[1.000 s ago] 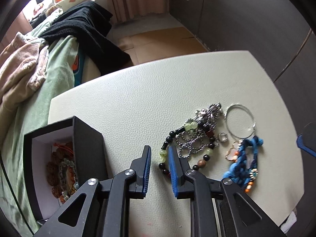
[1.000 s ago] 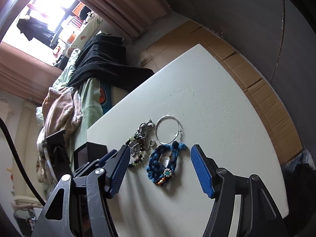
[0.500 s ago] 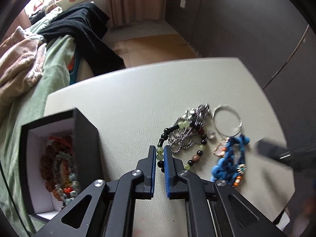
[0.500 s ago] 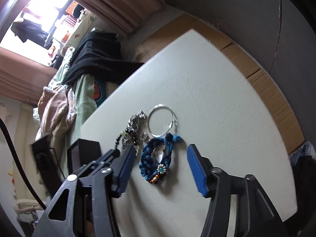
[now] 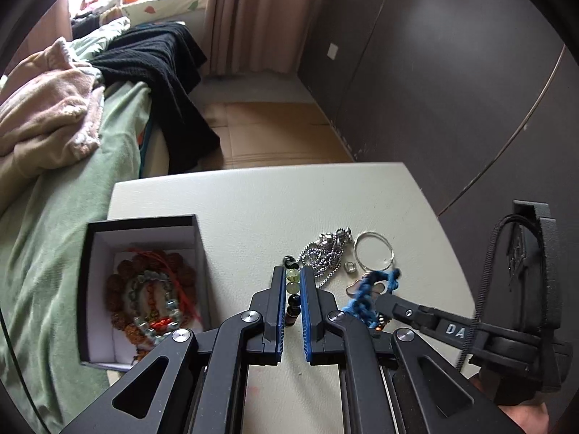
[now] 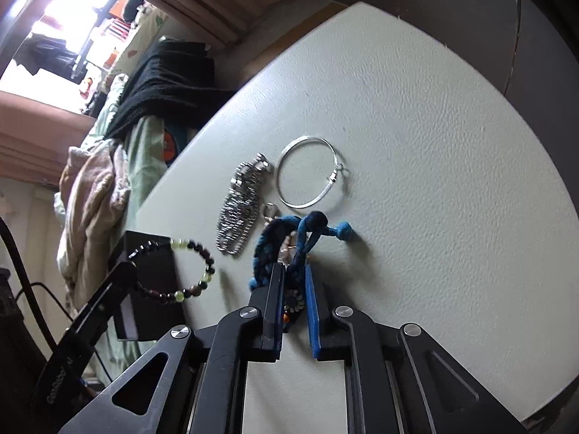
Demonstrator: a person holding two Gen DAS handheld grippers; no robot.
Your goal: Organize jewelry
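On the pale leather-grained tabletop (image 5: 253,199), left wrist view: black open-topped jewelry box with white lining (image 5: 143,285), holding brown and green bead bracelets. Right of the box, the left gripper (image 5: 291,291), blue-padded tongs clamped on a bead bracelet of black and pale green stones (image 5: 292,289). Right of that again, away from the box: silver chain heap (image 5: 324,256), small silver ring (image 5: 350,267), thin silver hoop bangle (image 5: 372,251), blue braided cord bracelet (image 5: 365,298). The right gripper's black finger tip rests on the cord bracelet.

Right wrist view: jewelry box (image 6: 150,282) at left, partly behind the left gripper (image 6: 123,275), from which the bead bracelet (image 6: 184,271) hangs as a loop clear of the tabletop (image 6: 434,144). Right of the box: chain heap (image 6: 240,209), hoop bangle (image 6: 311,171). The right gripper (image 6: 293,289), tongs just closing, now pinched on the cord bracelet (image 6: 289,246), its knotted end (image 6: 343,231) trailing rightward on the surface.
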